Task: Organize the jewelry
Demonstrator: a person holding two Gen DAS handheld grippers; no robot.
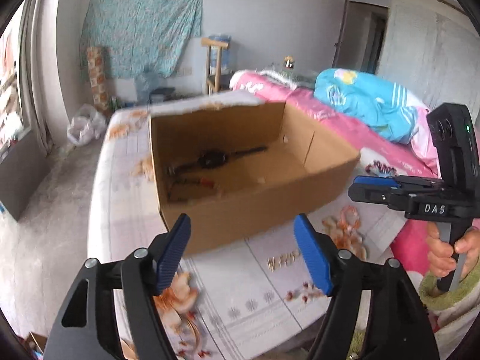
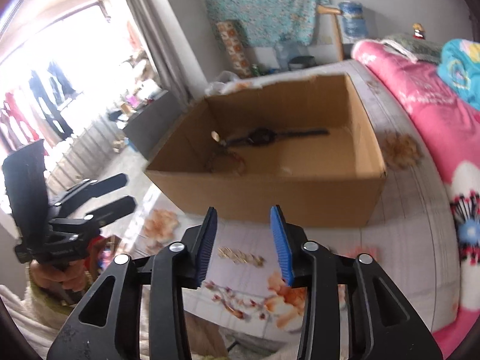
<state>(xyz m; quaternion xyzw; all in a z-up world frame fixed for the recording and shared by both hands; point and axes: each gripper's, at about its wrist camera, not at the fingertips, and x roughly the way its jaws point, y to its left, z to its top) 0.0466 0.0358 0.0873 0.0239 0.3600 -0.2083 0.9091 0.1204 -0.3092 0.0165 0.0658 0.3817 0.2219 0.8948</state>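
Left claw [image 1: 241,252]: jaws wide apart, holding nothing. Right claw [image 2: 243,241]: jaws parted, nothing between them. Gold chain [image 2: 241,257] lies on the sheet [image 2: 405,240] just beyond right claw at 12 o'clock. Box [image 2: 270,192] farther on at 12; watch [image 2: 261,135] inside.

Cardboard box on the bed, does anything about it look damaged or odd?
Yes. The cardboard box has a ragged, torn far top edge, as if a flap was ripped off. Otherwise it sits upright.

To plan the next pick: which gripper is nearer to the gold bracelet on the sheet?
Right gripper: the gold bracelet lies just beyond its fingertips. Left gripper is off to the bracelet's left.
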